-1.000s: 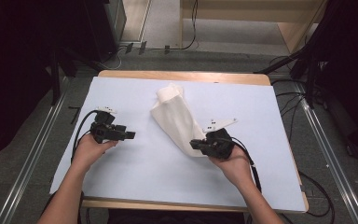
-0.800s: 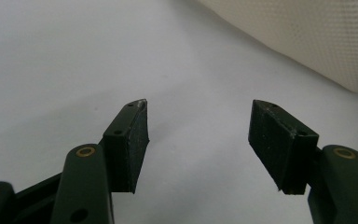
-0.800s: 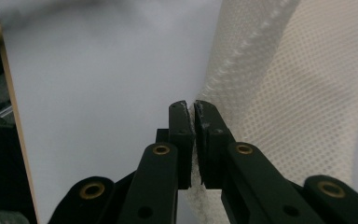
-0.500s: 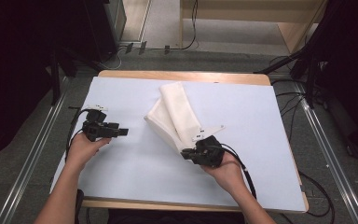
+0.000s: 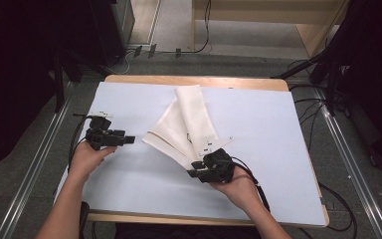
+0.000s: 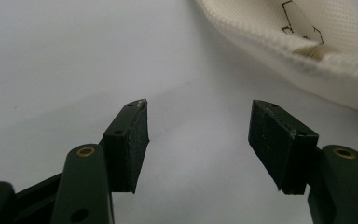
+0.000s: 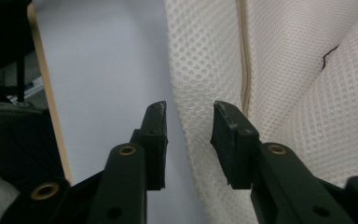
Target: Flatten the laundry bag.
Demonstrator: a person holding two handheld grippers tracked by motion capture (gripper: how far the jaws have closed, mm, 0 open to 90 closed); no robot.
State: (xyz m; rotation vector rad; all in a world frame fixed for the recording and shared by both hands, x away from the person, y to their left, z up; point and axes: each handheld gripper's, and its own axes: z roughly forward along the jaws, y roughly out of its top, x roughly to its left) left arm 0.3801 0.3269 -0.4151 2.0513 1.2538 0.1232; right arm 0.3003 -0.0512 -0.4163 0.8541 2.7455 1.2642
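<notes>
Cream mesh cloth [image 5: 186,124] lying folded in fan shape on middle of desk [image 5: 278,129], near edge between jaws of right tool [image 5: 195,170]. Right tool [image 7: 186,126] jaws just been opening, pads clear of cloth. Left tool [image 5: 128,140] open, empty, hovering left of cloth, apart.

Beside the matt black plastic fingers [image 7: 156,140] lies a cream cloth [image 7: 284,70] of open, dimpled mesh weave. Beneath them the counter [image 5: 129,199] has a smooth, matt pale sheet edged in light wood.
</notes>
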